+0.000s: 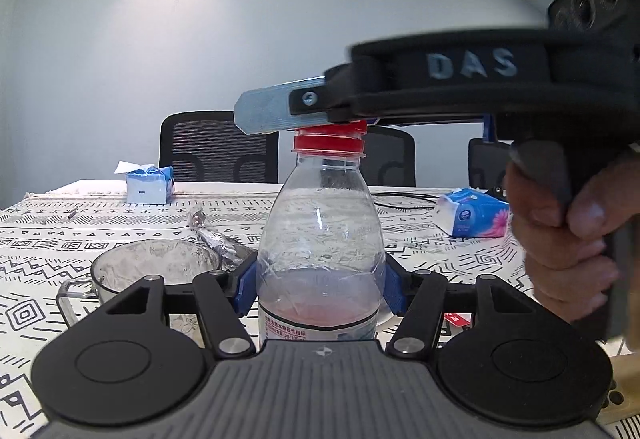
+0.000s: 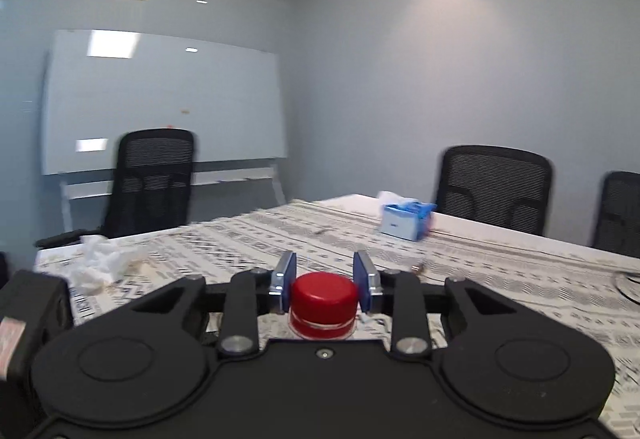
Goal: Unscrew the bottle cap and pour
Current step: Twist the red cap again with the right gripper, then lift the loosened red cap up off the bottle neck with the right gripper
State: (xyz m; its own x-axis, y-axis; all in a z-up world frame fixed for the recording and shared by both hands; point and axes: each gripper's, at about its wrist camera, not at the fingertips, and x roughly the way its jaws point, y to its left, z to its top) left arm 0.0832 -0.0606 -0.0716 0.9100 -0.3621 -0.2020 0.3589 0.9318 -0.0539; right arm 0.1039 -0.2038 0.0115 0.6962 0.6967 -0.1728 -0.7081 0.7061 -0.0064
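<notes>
A clear plastic bottle (image 1: 320,223) with pinkish liquid low inside stands upright on the patterned tablecloth. My left gripper (image 1: 320,287) is shut on the bottle's body, blue pads on both sides. Its red cap (image 1: 329,141) sits on the neck. My right gripper (image 2: 325,281) reaches in from the right at cap height; in the right wrist view its pads flank the red cap (image 2: 324,297) with small gaps on both sides. A clear glass cup (image 1: 156,267) with a handle stands left of the bottle.
A blue tissue box (image 1: 150,183) stands at the far left of the table (image 1: 60,239), a soft tissue pack (image 1: 474,213) at the right. Crumpled foil (image 1: 218,235) lies behind the cup. Crumpled tissue (image 2: 102,259) lies at the table's left end. Black chairs (image 1: 218,147) surround the table.
</notes>
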